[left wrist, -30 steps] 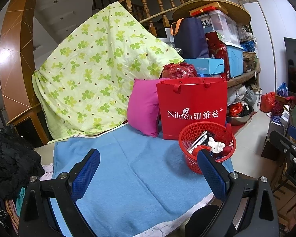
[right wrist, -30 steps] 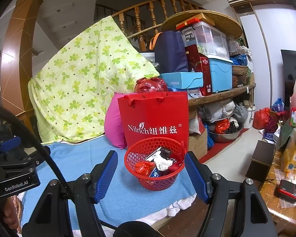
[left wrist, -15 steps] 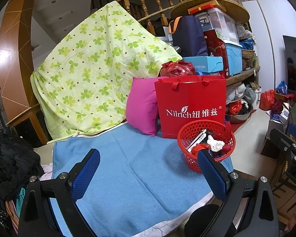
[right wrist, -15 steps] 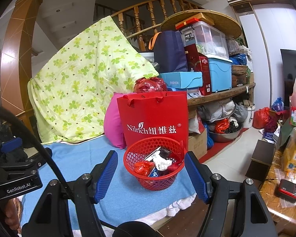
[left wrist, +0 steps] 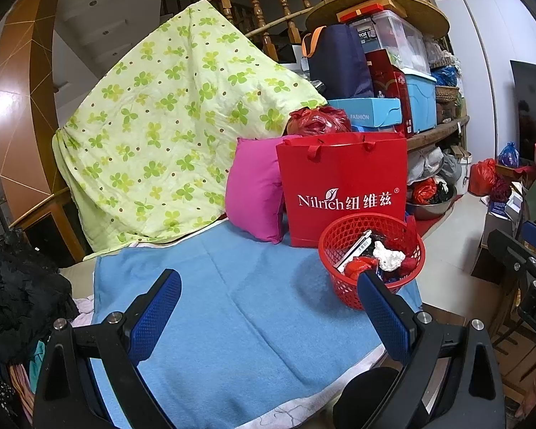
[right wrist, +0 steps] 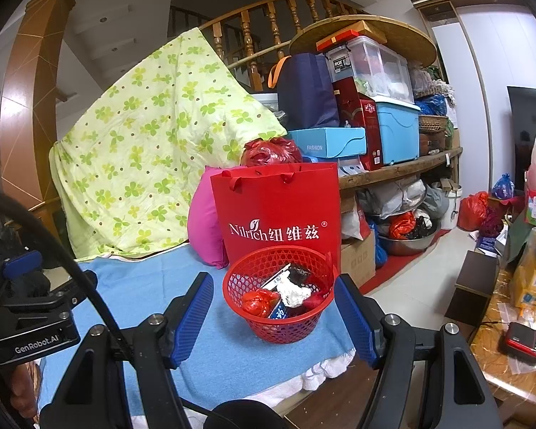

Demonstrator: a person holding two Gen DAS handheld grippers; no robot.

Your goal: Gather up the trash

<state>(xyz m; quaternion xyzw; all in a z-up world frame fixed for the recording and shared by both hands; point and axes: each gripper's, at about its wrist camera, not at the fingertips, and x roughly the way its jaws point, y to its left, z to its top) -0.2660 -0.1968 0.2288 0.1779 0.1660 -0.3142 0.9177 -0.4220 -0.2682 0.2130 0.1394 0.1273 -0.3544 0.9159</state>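
Observation:
A red mesh basket point(right wrist: 281, 325) point(left wrist: 343, 239) stands on the blue blanket point(left wrist: 232, 314) near its right edge. It holds trash: a crumpled white paper point(right wrist: 294, 294), a red wrapper point(right wrist: 259, 302), a dark packet and a white card. My right gripper point(right wrist: 273, 284) is open, its blue pads short of the basket on either side, apart from it. My left gripper point(left wrist: 266, 279) is open over the bare blanket, with the basket just beyond its right fingertip point(left wrist: 370, 286). Nothing is held.
A red paper bag point(right wrist: 278, 221) and a pink pillow point(left wrist: 253, 193) stand right behind the basket. A green clover quilt point(left wrist: 168, 136) drapes behind the blanket. Shelves with boxes point(right wrist: 393, 125) fill the right. A low wooden table with clutter point(right wrist: 518, 339) is at lower right.

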